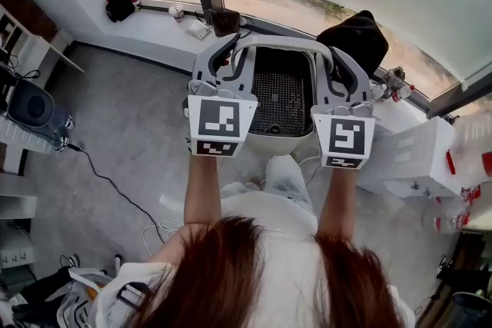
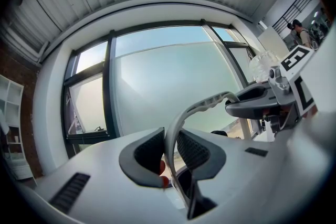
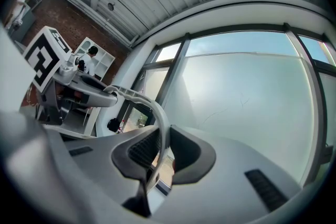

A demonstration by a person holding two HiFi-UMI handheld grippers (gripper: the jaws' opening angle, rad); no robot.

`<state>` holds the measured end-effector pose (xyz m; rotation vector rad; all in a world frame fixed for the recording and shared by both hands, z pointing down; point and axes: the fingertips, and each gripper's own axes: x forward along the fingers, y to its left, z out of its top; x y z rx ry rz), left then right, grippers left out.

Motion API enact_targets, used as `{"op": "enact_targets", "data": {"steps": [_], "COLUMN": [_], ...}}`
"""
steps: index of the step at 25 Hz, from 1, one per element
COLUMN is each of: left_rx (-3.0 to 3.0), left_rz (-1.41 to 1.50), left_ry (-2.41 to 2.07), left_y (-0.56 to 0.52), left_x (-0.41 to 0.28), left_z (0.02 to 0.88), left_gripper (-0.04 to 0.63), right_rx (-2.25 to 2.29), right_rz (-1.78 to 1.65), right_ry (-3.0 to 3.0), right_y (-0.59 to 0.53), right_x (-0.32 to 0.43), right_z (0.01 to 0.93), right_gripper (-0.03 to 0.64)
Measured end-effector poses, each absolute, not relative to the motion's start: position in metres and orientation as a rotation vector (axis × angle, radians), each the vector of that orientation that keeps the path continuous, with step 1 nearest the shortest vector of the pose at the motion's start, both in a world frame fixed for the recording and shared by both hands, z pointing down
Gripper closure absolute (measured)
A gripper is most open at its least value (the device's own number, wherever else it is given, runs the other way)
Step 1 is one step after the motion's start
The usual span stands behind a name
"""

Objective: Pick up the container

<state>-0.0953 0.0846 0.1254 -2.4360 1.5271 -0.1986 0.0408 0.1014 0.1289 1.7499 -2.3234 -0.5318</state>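
Observation:
The container (image 1: 270, 127) is a white bin with a dark mesh inside, held up in front of me over the floor. Its pale grey bail handle (image 1: 281, 44) arches over the top. My left gripper (image 1: 231, 64) is shut on the handle's left end and my right gripper (image 1: 338, 74) on its right end. In the left gripper view the handle (image 2: 176, 128) runs between the black pads of the left gripper (image 2: 169, 152), with the right gripper (image 2: 262, 105) beyond. In the right gripper view the handle (image 3: 161, 120) is pinched by the right gripper (image 3: 160, 149), and the left gripper (image 3: 79, 89) shows further along.
A window ledge (image 1: 154, 23) with a cup (image 1: 177, 10) runs behind the container. A black bag (image 1: 355, 38) sits at the back right. White boxes (image 1: 419, 154) stand at the right. A black cable (image 1: 115, 188) trails over the grey floor at the left.

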Motion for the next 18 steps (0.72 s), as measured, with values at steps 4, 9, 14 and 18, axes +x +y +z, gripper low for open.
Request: {"op": "enact_targets", "data": {"steps": [4, 9, 14, 18], "left_rx": [-2.434, -2.420, -2.405, -2.408], "left_rz": [-0.188, -0.183, -0.179, -0.192], "left_ry": [1.526, 1.529, 1.546, 1.561], "left_y": [0.085, 0.086, 0.089, 0.091], "left_x": [-0.091, -0.083, -0.071, -0.055], "left_z": [0.122, 0.114, 0.108, 0.103], "left_gripper": [0.512, 0.512, 0.512, 0.512], "right_rx": [1.753, 1.748, 1.742, 1.730], "right_rz": [-0.538, -0.552, -0.560, -0.561], "right_ry": [-2.333, -2.346, -2.360, -2.360], "right_y": [0.102, 0.103, 0.105, 0.107], "right_x": [0.045, 0.052, 0.065, 0.080], "right_z": [0.127, 0.119, 0.113, 0.108], "right_gripper": [0.548, 0.548, 0.548, 0.548]}}
